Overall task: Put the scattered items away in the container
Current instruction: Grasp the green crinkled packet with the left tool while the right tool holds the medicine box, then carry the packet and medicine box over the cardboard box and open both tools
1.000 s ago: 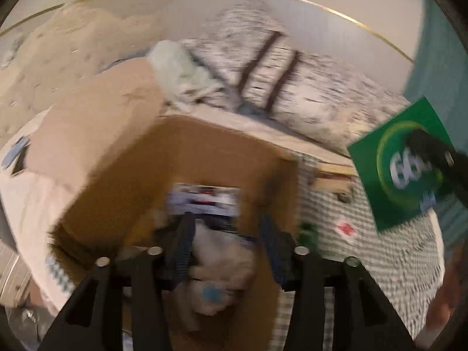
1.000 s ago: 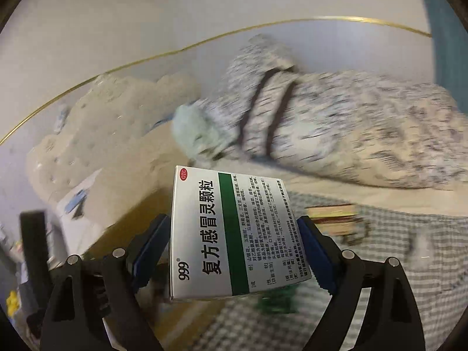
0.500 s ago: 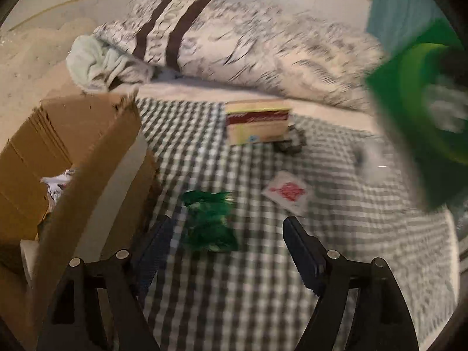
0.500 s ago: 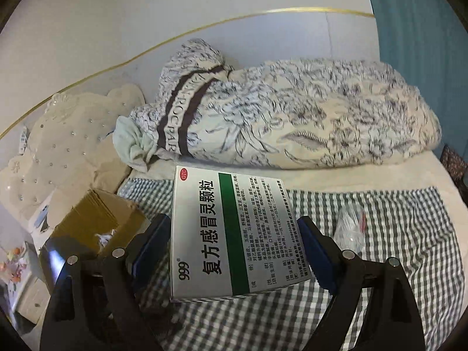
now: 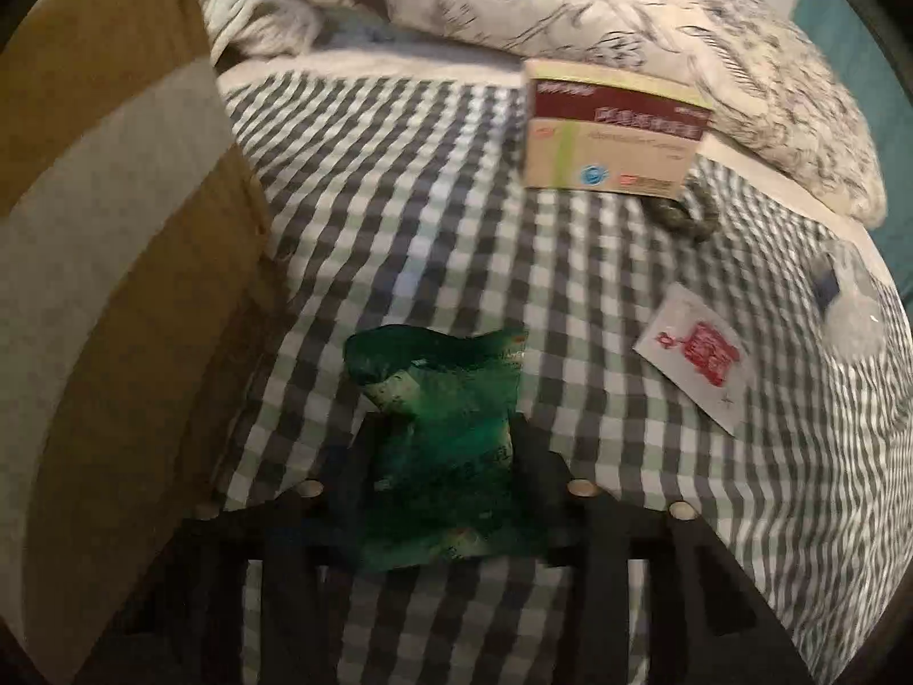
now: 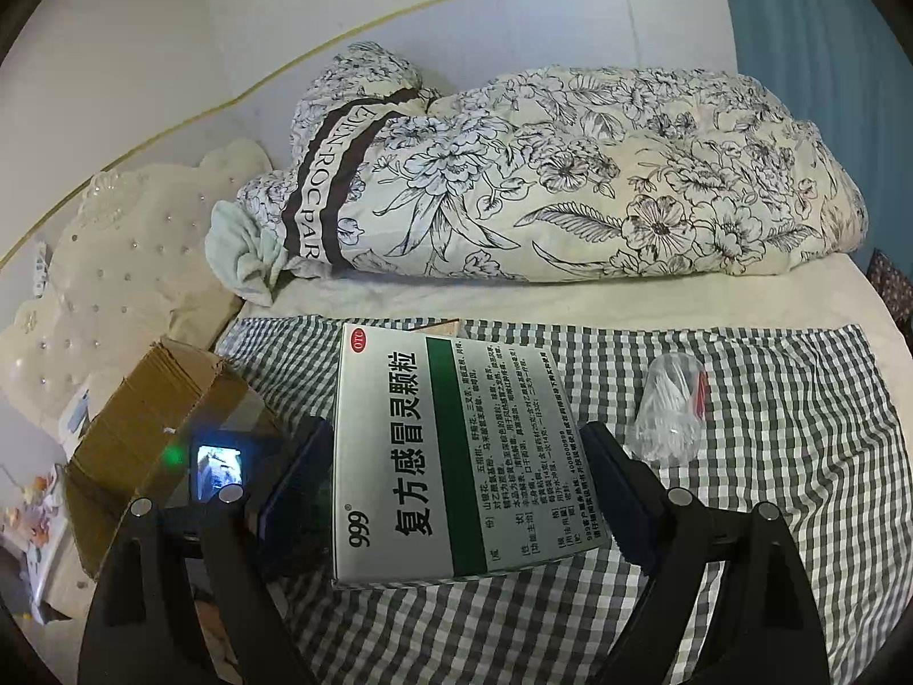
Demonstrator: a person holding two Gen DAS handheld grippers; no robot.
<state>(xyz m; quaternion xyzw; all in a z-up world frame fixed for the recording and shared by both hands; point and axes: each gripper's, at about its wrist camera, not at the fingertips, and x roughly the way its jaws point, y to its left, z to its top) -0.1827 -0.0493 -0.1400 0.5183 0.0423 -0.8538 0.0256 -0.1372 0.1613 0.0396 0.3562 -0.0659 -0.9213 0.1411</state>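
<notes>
Green packet [image 5: 439, 445]: crumpled, translucent; lies on the checked sheet [image 5: 399, 217] near its left edge, just beside the carton [image 5: 114, 297]. A second ago the left gripper [image 5: 442, 456] hung over the open carton with a load already inside; half a second ago it stood wide above the packet. It has now come down astride the packet and its jaws are closing, the packet between them. The picture is blurred, so whether the pads yet press on it cannot be told. Judged step: pick-up of the next item begun, the earlier drop into the carton done.

Green-and-white box [image 6: 451, 456]: clamped by its side edges between the blue pads of the right gripper [image 6: 456, 485], jaws wide to suit the box's width, held clear above the sheet. The grip matches that of a second ago; only the backdrop has swung from the carton side toward the middle of the bed. Judged: awaiting its turn at the carton.

Carton, right view [image 6: 142, 405]: flaps up, at the sheet's left edge; the left tool's lit screen [image 6: 217, 468] shows in front of it.

Still scattered:
- red-banded box [image 5: 613, 131], far edge of sheet, against the quilt [image 5: 627, 17];
- dark object [image 5: 682, 214], just beside that box, too blurred to name;
- white sachet [image 5: 693, 354], right of the packet;
- clear bag [image 6: 670, 416], toward the right edge.

Judged progress: partway; four items and two in hand remain.
</notes>
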